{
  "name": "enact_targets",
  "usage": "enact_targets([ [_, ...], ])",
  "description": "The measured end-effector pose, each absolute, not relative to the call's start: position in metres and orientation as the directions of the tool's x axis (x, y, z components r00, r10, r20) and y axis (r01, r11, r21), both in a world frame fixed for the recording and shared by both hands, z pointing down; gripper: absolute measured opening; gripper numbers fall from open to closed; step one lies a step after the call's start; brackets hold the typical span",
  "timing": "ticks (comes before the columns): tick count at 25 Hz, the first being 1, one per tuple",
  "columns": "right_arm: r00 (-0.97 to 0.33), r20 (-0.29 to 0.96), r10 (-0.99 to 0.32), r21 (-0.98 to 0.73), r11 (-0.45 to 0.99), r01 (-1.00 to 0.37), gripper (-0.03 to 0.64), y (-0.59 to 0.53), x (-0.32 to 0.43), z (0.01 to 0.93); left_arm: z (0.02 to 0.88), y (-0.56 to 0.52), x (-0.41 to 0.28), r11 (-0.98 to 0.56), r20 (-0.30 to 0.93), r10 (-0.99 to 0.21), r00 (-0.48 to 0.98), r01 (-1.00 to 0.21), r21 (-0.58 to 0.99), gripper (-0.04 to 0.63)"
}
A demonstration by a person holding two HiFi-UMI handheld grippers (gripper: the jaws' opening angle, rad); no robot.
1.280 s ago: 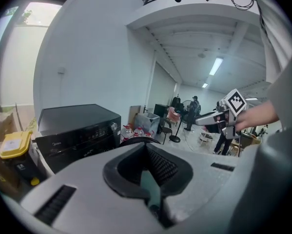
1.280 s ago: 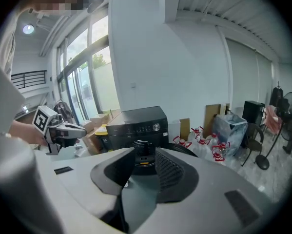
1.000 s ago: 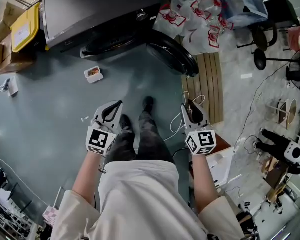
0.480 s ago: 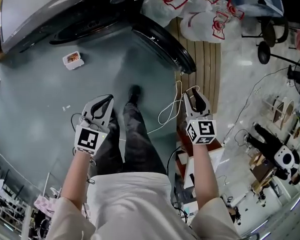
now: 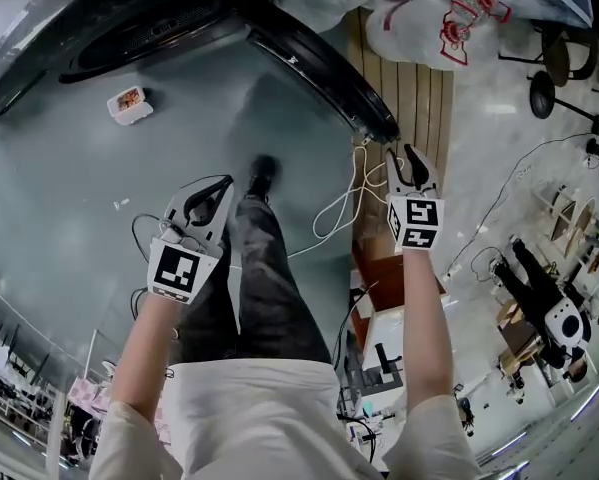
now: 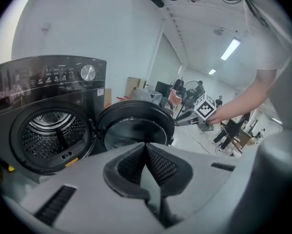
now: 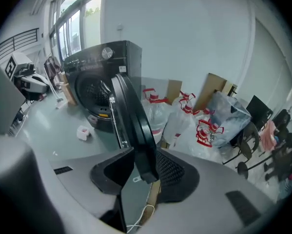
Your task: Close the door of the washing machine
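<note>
On floor, small tray [image 5: 130,105], washing machine [image 6: 43,74] door [image 6: 133,129] open

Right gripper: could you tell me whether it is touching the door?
Cannot tell. The right gripper view shows the door edge between the jaws of the right gripper; neither contact nor gap is plain.

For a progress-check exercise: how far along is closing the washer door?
Done: nothing yet; the door stands wide open. In hand: the right hand-held gripper, jaws apart, is near the door's free edge, which lines up between them in the right gripper view. Left: swing it shut over the drum.
</note>
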State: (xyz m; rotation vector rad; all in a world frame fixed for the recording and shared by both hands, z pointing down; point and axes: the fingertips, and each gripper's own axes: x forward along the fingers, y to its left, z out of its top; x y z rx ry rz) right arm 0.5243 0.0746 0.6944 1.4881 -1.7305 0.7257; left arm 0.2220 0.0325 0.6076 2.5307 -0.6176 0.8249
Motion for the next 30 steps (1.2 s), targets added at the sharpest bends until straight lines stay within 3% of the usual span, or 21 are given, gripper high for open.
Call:
enact_targets([
  [11,-0.101,0.852,-0.514,0.058,0.283,-0.957,0.126,0.064,0.533,0.745,0.648,0.035,0.212,-0.805,0.656,-0.263,0.708,-0.535,0.255,0.009],
  [30,-0.008,0.867,-0.497,0.048,0.1,-0.994,0.115,0.102,0.466,0.746,0.669,0.033,0.127,-0.822,0.659,-0.231,0.715,-0.506,0.261,0.009],
])
